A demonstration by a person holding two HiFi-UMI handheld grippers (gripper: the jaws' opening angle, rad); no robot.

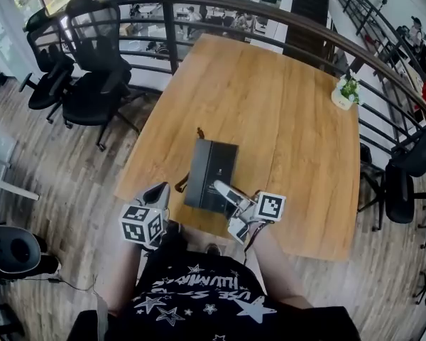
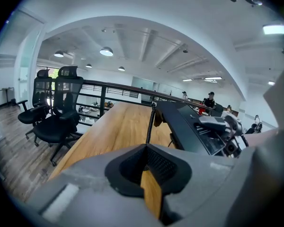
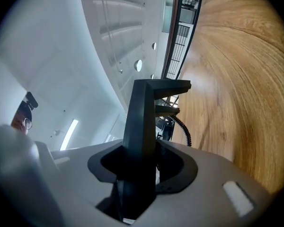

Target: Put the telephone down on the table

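Observation:
The telephone (image 1: pixel 211 172) is a flat black desk set with a dark coiled cord (image 2: pixel 150 122). It hangs just over the near part of the wooden table (image 1: pixel 270 105). My right gripper (image 1: pixel 224 189) is shut on its near edge. In the right gripper view the telephone (image 3: pixel 144 122) stands as a black slab clamped between the jaws (image 3: pixel 139 174), with the cord (image 3: pixel 183 129) trailing beside it. My left gripper (image 1: pixel 158 192) is by the table's near left corner, left of the telephone. Its jaws (image 2: pixel 151 183) are shut with nothing in them. The left gripper view shows the telephone (image 2: pixel 194 126) to its right.
Black office chairs (image 1: pixel 92 62) stand left of the table. A curved railing (image 1: pixel 270 9) runs behind it. A small potted plant (image 1: pixel 346 91) sits at the table's far right edge. Another dark chair (image 1: pixel 412 169) stands to the right. The person's torso is close to the near edge.

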